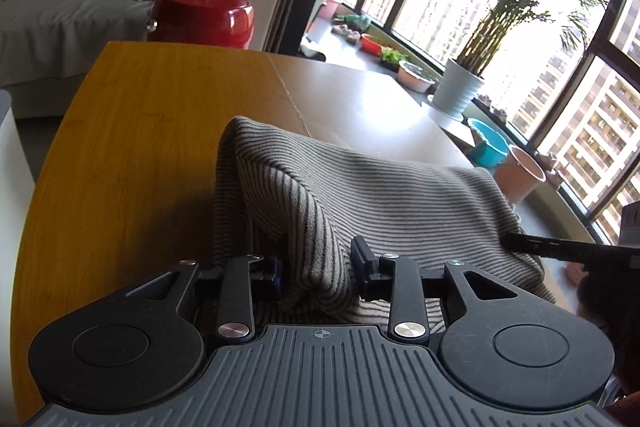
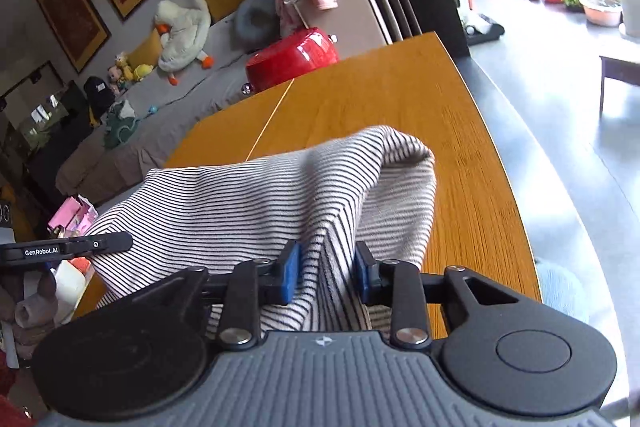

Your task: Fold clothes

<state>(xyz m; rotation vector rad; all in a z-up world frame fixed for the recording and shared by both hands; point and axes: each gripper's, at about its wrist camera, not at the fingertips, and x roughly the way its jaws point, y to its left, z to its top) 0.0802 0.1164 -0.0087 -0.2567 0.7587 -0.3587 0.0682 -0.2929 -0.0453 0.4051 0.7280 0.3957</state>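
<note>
The wooden table (image 1: 132,131) fills most of what I can see, its near edge just under the two tools, and over that near edge hangs the striped garment (image 1: 360,187), lifted clear of the wood in a sagging hammock between them. It looks bunched or doubled already, though I cannot tell how many layers there are or which end is the collar.

Its long axis runs left to right, from one tool to the other, roughly along the table's near edge. A rounded hump of cloth pokes out toward the far side of the table at each gripped end.

The left gripper (image 1: 316,273) has its pads pinched on a thick gather of the fabric; the right gripper (image 2: 327,273) is likewise clamped on a fold of stripes.

What worries me: each grip takes a wad, not a clean edge, so an inner layer could slide free and the garment would droop unevenly. If the two tools drift apart at different heights, the stripes will skew and any crease will land crooked. And with so much cloth near the table's edge, slack could spill off the near side instead of landing flat.
</note>
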